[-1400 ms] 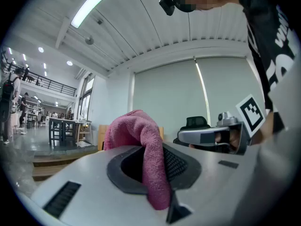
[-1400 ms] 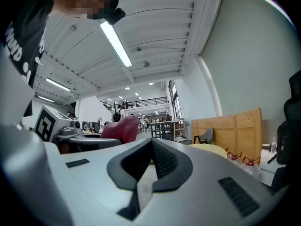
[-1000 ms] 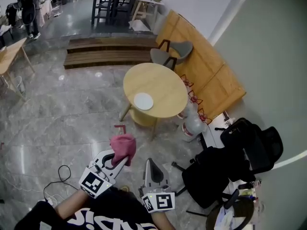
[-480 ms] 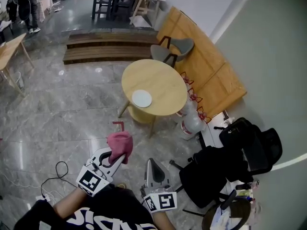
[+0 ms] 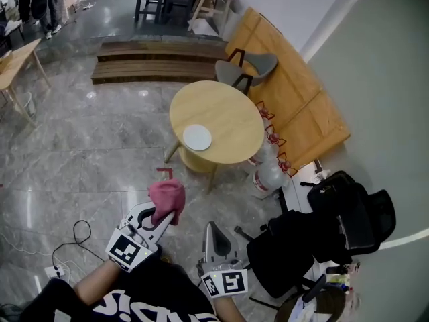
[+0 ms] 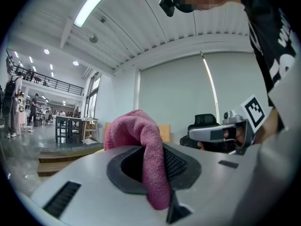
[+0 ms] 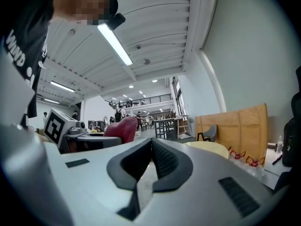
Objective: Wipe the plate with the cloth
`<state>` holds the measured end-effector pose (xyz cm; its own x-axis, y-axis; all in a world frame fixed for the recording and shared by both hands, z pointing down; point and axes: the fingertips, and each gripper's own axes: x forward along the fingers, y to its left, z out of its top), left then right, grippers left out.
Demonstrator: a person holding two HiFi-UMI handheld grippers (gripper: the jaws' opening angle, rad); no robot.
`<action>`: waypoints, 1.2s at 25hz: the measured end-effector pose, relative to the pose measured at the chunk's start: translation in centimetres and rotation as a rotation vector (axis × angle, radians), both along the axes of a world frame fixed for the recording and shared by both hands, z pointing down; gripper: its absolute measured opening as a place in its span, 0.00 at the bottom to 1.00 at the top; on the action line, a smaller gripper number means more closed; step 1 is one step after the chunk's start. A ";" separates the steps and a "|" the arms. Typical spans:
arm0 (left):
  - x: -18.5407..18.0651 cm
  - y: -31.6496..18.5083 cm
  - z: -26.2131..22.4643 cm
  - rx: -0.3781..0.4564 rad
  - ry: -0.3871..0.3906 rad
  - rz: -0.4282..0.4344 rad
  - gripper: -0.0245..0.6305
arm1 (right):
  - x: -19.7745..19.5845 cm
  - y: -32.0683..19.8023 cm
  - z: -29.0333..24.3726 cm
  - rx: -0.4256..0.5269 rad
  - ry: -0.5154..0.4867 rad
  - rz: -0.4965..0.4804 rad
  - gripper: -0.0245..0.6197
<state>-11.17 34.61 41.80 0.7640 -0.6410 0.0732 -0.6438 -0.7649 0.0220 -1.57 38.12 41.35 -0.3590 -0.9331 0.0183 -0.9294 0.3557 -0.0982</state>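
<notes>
- Shifted since a second ago: my left gripper (image 5: 161,215) and its pink cloth (image 5: 166,197) sit slightly higher in the head view; the round table (image 5: 231,109) has barely changed place.
- Left jaws pinch the cloth, a fold bulging above them, carried ready for wiping.
- Right gripper (image 5: 212,228): jaws pressed together, nothing between.
- Plate (image 5: 197,137) lies on the table's near-left part, well apart from both grippers.
- Grey chair (image 5: 249,68) stands behind the table and water bottles (image 5: 268,172) at its right, both off my path, I judge.

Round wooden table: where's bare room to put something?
The round wooden table is bare except the small white plate near its front edge; everything beyond and right of it is free. Crowded: large clear bottles on the floor at its right.
</notes>
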 end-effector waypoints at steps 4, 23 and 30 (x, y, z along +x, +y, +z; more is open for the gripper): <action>0.2 -1.9 0.3 -0.007 0.003 -0.015 0.13 | 0.5 -1.7 0.5 -0.002 0.004 -0.008 0.07; 5.1 -24.9 2.4 -0.038 -0.040 0.098 0.13 | 5.2 -22.9 2.9 -0.055 0.000 0.078 0.07; 5.7 -34.6 2.5 -0.037 -0.043 0.124 0.13 | 4.8 -33.0 3.6 -0.086 -0.017 0.074 0.07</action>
